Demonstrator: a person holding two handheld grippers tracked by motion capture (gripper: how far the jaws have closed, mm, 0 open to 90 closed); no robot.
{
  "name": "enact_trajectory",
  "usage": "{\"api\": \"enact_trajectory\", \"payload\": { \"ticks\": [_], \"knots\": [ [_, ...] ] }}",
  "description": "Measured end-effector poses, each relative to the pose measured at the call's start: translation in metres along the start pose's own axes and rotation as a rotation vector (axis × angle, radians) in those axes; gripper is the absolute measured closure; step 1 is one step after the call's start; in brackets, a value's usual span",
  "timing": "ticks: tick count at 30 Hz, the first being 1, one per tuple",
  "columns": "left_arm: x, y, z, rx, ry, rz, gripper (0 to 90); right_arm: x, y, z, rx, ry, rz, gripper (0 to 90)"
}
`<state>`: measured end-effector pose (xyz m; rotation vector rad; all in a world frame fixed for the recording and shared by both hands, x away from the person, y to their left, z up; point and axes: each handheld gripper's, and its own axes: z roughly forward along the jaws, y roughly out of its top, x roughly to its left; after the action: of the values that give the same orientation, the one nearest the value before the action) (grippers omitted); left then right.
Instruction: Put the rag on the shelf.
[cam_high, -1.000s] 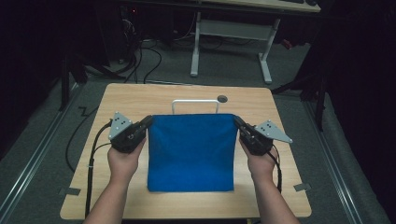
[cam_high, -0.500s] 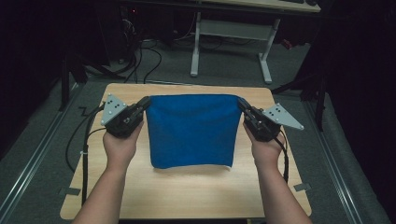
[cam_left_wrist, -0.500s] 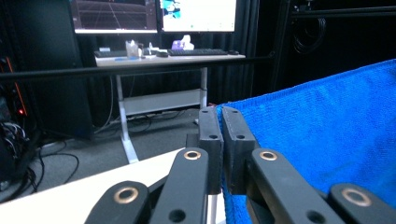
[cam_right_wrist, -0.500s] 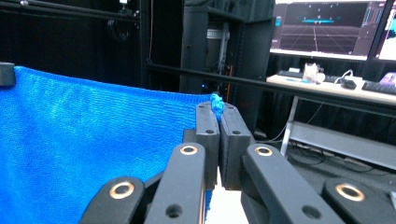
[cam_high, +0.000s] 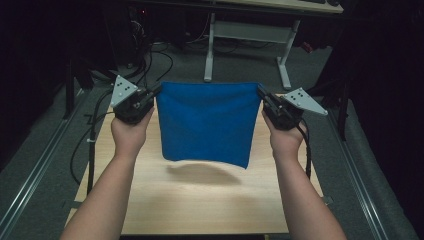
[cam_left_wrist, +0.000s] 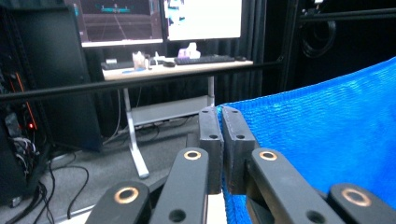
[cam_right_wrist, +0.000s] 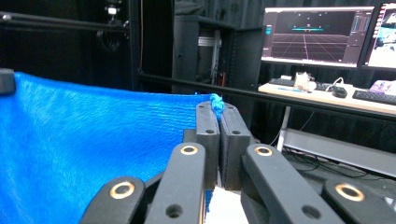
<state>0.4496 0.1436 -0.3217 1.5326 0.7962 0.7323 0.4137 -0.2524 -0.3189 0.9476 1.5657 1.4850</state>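
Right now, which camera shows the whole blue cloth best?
The high view: the cloth hangs there entire, between the left gripper and right gripper, above the table. Each gripper view shows just one pinched corner and part of the cloth.

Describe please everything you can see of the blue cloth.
The blue cloth is a plain, bright blue piece of knitted-looking fabric, roughly square. It hangs upright above the wooden table, with its top edge stretched almost straight and its lower edge free, casting a shadow below. The left gripper pinches one top corner and the right gripper the other, jaws shut on the fabric. Nothing else touches it.
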Motion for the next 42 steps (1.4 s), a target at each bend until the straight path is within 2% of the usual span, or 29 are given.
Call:
{"api": "enact_trajectory", "payload": {
  "ticks": [2,4,5,6,7,9,10,11,12,13,14,19,21,22,23,24,25,26,27,29,31,32,34,35,36,37,38,41,42],
  "knots": [
    [0.002,0.002,0.005,0.003,0.006,0.001,88.0,-0.002,0.001,0.004,0.001,-0.003,-0.002,89.0],
    [0.008,0.007,0.018,0.003,0.02,-0.003,88.0,-0.009,0.004,0.019,0.014,-0.015,-0.005,89.1],
    [0.008,0.007,0.018,0.003,0.02,-0.003,88.0,-0.012,0.005,0.024,0.013,-0.013,0.004,89.1],
    [0.01,0.009,0.022,0.006,0.028,-0.001,88.0,-0.012,0.005,0.024,0.013,-0.013,0.004,89.1],
    [0.014,0.012,0.031,0.005,0.047,-0.004,88.0,-0.017,0.006,0.034,0.021,-0.013,0.014,89.1],
    [0.016,0.013,0.036,0.006,0.057,-0.005,88.0,-0.02,0.006,0.039,0.021,-0.013,0.017,89.1],
    [0.02,0.015,0.046,0.009,0.08,-0.005,88.0,-0.024,0.007,0.049,0.031,-0.019,0.01,89.2],
    [0.02,0.015,0.046,0.009,0.08,-0.005,88.0,-0.024,0.007,0.049,0.031,-0.019,0.01,89.2],
    [0.024,0.018,0.056,0.028,0.097,0.005,88.0,-0.027,0.007,0.059,0.046,-0.025,-0.007,89.2],
    [0.024,0.018,0.056,0.028,0.097,0.005,88.0,-0.027,0.007,0.059,0.046,-0.025,-0.007,89.2],
    [0.026,0.019,0.066,0.055,0.11,0.03,88.0,-0.032,0.008,0.068,0.06,-0.026,-0.01,89.2],
    [0.033,0.014,0.084,0.1,0.12,0.048,88.0,-0.042,0.004,0.086,0.095,-0.043,-0.004,89.2],
    [0.037,0.007,0.093,0.133,0.118,0.036,87.9,-0.045,0.0,0.096,0.121,-0.05,0.006,89.2],
    [0.043,-0.005,0.102,0.185,0.103,0.021,87.9,-0.048,-0.007,0.105,0.153,-0.058,0.003,89.2],
    [0.043,-0.005,0.102,0.185,0.103,0.021,87.8,-0.048,-0.007,0.105,0.153,-0.058,0.003,89.2],
    [0.048,-0.019,0.108,0.242,0.089,0.004,87.8,-0.051,-0.015,0.113,0.194,-0.05,0.028,89.2],
    [0.048,-0.019,0.108,0.242,0.089,0.004,87.8,-0.051,-0.015,0.113,0.194,-0.05,0.028,89.2],
    [0.051,-0.035,0.112,0.276,0.081,-0.019,87.8,-0.052,-0.025,0.119,0.222,-0.039,0.049,89.2],
    [0.051,-0.035,0.112,0.276,0.081,-0.019,87.8,-0.052,-0.025,0.119,0.222,-0.039,0.049,89.2],
    [0.053,-0.058,0.115,0.332,0.058,-0.06,87.8,-0.052,-0.041,0.125,0.277,-0.027,0.035,89.2],
    [0.053,-0.064,0.115,0.34,0.048,-0.071,87.8,-0.052,-0.047,0.125,0.292,-0.025,0.032,89.2],
    [0.053,-0.077,0.115,0.361,0.024,-0.102,87.8,-0.053,-0.06,0.124,0.316,-0.018,0.041,89.2],
    [0.052,-0.087,0.113,0.379,0.007,-0.114,87.8,-0.053,-0.073,0.122,0.349,-0.018,0.048,89.2],
    [0.052,-0.087,0.113,0.379,0.007,-0.114,87.8,-0.053,-0.08,0.12,0.361,-0.011,0.05,89.2],
    [0.05,-0.097,0.111,0.402,-0.018,-0.134,87.7,-0.053,-0.086,0.118,0.371,-0.013,0.051,89.2],
    [0.05,-0.097,0.111,0.402,-0.018,-0.134,87.6,-0.053,-0.086,0.118,0.371,-0.013,0.051,89.2],
    [0.046,-0.107,0.11,0.422,-0.032,-0.129,87.6,-0.052,-0.099,0.113,0.39,-0.009,0.065,89.2],
    [0.044,-0.117,0.109,0.44,-0.035,-0.143,87.5,-0.05,-0.11,0.108,0.402,-0.005,0.072,89.2],
    [0.044,-0.128,0.107,0.449,-0.045,-0.173,87.5,-0.048,-0.12,0.103,0.418,-0.002,0.079,89.1]
  ]
}}
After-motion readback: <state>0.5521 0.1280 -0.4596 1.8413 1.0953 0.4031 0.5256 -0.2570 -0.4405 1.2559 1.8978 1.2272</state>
